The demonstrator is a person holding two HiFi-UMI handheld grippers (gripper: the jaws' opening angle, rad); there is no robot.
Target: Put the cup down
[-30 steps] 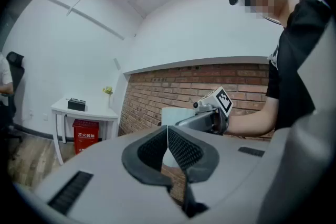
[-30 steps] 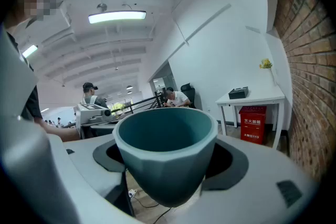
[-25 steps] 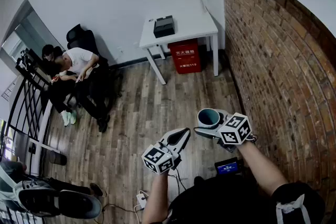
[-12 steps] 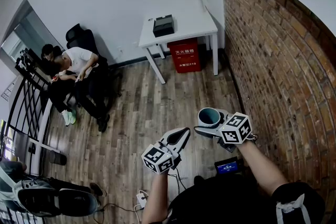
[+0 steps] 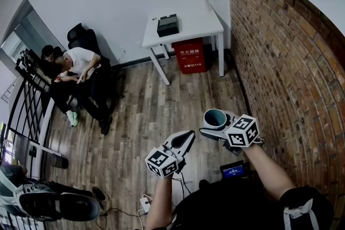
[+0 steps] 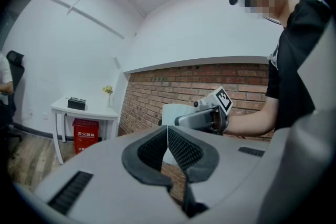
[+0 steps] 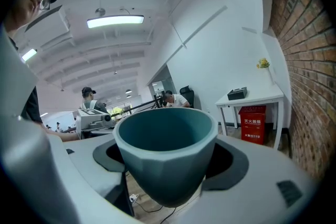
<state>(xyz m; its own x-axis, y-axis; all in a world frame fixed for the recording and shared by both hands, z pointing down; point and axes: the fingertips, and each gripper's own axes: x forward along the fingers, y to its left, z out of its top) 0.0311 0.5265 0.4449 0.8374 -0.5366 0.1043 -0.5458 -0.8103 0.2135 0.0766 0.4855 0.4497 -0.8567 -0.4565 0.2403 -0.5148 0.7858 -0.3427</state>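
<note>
One teal cup [image 7: 165,152] upright in right gripper [image 5: 215,125] jaws, aloft.

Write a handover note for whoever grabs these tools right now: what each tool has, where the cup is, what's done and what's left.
Right tool: shut on the teal cup, mouth up, held in the air over the wooden floor near the brick wall.
Left tool: shut, empty, held beside the right one.
Done: cup is gripped.
Left: put it down; it rests on nothing yet. The white table stands across the room.
</note>
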